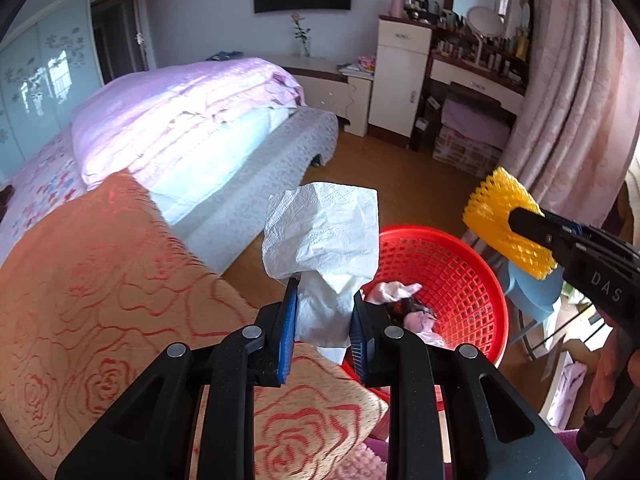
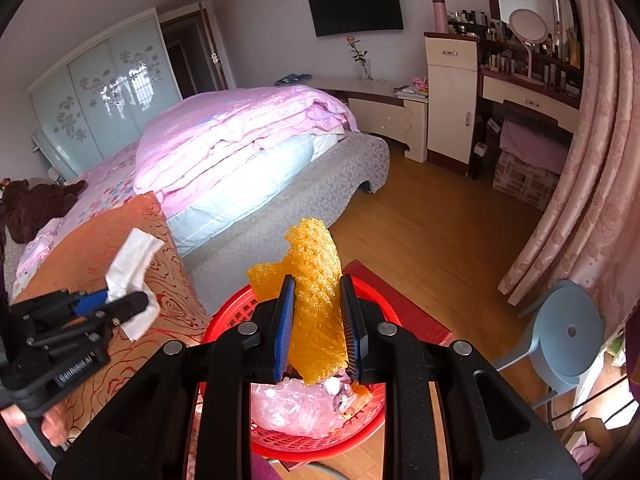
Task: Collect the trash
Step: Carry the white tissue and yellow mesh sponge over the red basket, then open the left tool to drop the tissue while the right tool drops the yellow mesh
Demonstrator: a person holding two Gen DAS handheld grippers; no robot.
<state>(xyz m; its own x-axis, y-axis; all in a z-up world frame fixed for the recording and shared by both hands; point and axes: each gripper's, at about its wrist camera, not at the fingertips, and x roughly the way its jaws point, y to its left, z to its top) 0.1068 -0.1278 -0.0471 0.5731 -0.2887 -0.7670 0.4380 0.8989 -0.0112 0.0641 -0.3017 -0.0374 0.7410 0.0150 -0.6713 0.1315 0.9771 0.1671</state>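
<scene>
Above one red basket (image 1: 460,276), two tools: left tool (image 1: 325,312) pinching one white tissue (image 1: 324,232), right tool (image 2: 318,320) pinching one yellow foam net (image 2: 316,280).

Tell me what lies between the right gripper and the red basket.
Nothing but air: the right gripper holds the yellow foam net directly above the red basket, whose pink plastic trash shows below in the right wrist view.

Daylight fills the bedroom, bright and soft, and it blows out to white glare on the pale sheet (image 2: 256,188) under the pink quilt (image 1: 180,112), while the wardrobe doors (image 2: 100,100) mirror a window. Both fisheye views bow straight lines and end in black corners. Focus is sharp throughout, with little shadow.
</scene>
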